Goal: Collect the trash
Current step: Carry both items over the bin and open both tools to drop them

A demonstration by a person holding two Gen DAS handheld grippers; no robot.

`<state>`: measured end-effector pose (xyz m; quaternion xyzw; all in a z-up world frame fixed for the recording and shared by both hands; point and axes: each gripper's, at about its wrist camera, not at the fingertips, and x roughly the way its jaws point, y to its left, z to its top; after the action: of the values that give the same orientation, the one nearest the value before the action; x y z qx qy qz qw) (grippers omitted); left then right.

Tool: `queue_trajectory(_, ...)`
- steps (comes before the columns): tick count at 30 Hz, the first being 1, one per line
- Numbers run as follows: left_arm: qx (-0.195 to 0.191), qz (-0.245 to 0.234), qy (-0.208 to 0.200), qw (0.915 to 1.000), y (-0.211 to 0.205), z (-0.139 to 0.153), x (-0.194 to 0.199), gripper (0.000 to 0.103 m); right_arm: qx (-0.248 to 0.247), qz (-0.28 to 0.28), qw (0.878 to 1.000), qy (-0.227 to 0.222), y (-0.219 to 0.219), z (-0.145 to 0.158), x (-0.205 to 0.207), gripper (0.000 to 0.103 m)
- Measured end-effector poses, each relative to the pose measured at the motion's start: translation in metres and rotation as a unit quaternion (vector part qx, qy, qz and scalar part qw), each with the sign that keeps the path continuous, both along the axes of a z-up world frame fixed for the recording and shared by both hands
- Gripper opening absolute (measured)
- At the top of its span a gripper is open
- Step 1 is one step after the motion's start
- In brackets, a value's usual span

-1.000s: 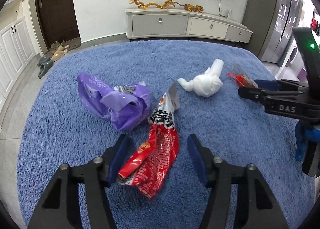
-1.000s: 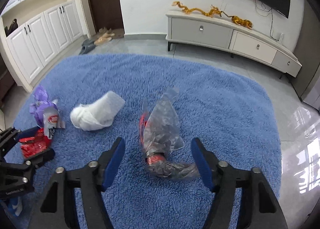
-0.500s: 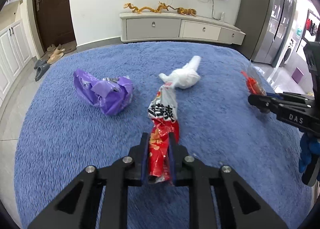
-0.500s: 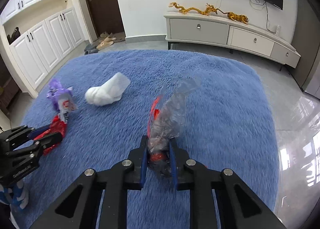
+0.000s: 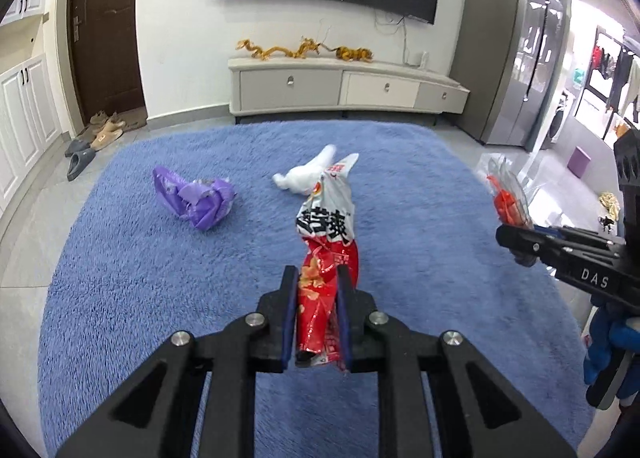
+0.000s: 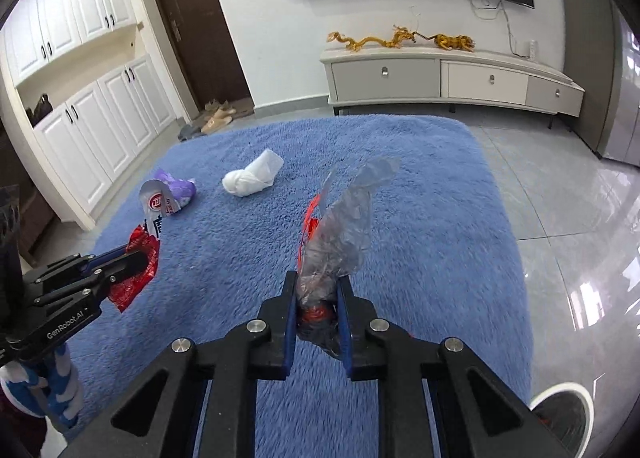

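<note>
Trash is squeezed tight: a red bag (image 5: 326, 258) by the left gripper (image 5: 318, 290), a clear bag (image 6: 340, 226) by the right gripper (image 6: 318, 298).

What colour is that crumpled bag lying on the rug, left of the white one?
Purple. The crumpled bag shows best in the left wrist view.

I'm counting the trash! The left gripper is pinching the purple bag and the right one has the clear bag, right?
Not quite. In the left wrist view the left gripper pinches the red snack wrapper; the purple bag lies on the rug. The right gripper does hold the clear bag.
</note>
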<state>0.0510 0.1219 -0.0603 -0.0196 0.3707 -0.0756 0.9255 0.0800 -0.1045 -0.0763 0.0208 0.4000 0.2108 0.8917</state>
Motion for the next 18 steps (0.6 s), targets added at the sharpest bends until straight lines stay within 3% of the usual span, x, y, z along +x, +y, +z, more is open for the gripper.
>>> queue_trajectory(8, 0.017, -0.018, -0.036, 0.999, -0.033, 0.027, -0.024, 0.017, 0.019, -0.029, 0.999, -0.026, -0.026, 0.023, -0.035, 0.016)
queue_trajectory(18, 0.012, -0.079, -0.036, 0.9961, -0.096, 0.031, -0.035, 0.017, 0.035, -0.084, 0.996, -0.025, -0.069, 0.021, -0.06, 0.016)
